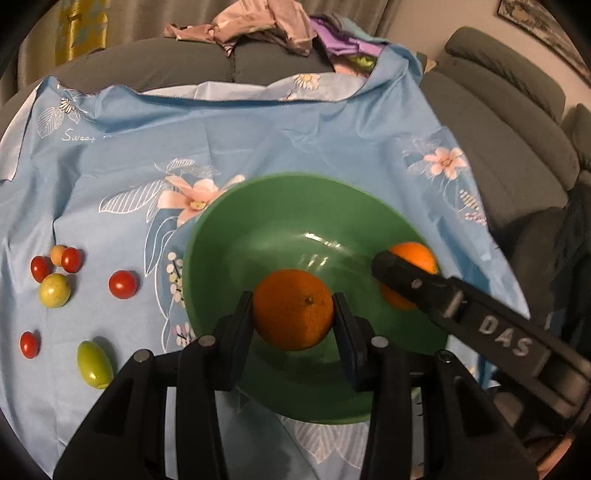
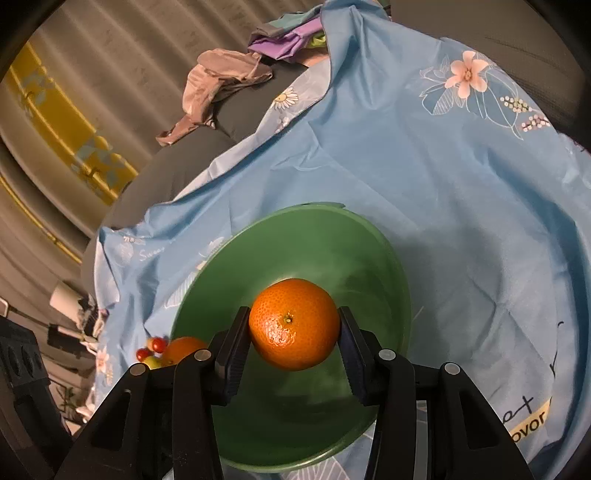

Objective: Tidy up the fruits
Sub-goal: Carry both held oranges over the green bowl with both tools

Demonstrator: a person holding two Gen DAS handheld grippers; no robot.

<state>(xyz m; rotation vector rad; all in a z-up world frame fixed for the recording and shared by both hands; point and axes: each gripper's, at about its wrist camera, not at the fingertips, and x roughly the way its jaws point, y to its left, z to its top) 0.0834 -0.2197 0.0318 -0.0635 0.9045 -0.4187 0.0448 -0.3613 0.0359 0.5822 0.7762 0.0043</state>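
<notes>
Left claw (image 1: 293, 314) grips orange (image 1: 293, 308), navel facing camera.

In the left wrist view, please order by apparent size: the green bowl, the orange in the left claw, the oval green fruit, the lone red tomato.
1. green bowl
2. orange, though closest to the camera
3. oval green fruit
4. lone red tomato

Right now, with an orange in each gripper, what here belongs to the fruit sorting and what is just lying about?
Job:
- left gripper holding an orange
- right gripper holding the other orange
- green bowl
- cherry tomatoes
- green fruits

Lying about:
- crumpled clothes
- grey sofa
- blue floral cloth
</notes>
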